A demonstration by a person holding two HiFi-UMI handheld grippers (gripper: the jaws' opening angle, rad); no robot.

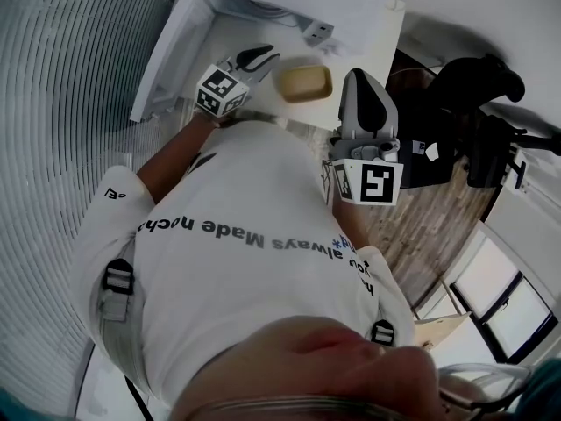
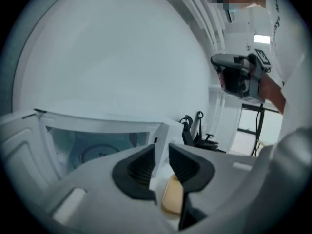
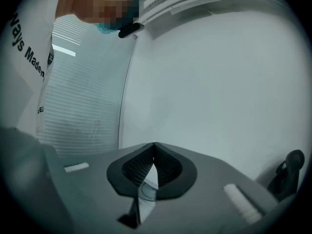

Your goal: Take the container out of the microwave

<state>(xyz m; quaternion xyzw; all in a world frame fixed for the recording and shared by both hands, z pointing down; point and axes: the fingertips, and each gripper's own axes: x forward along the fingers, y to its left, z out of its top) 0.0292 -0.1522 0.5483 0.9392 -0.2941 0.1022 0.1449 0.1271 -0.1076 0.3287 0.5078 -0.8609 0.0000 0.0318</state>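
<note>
Head view: my left forearm (image 1: 171,156) is stretched forward from the sleeve. The left tool (image 1: 261,58) is out over the white table (image 1: 368,46), with its marker cube (image 1: 221,90) facing up. The tan container (image 1: 303,82) sits on the table just beside the left tool's tips, on their right and not touching them. The right tool (image 1: 358,79) is held close in front of my chest, pointing forward, well short of the container on its right side. Left gripper view: the left tool (image 2: 161,152) has its jaws partly apart, a narrow gap with nothing between the pads. The container (image 2: 171,196) shows low, beyond the jaws and under the right one. The microwave (image 2: 105,145) stands beyond on the left with its door swung open and the turntable (image 2: 100,152) bare. My right tool (image 2: 241,74) shows up high on the right. Right gripper view: the right tool (image 3: 154,147) has its tips meeting, closed on nothing, and is aimed level at a plain wall (image 3: 209,82).
</note>
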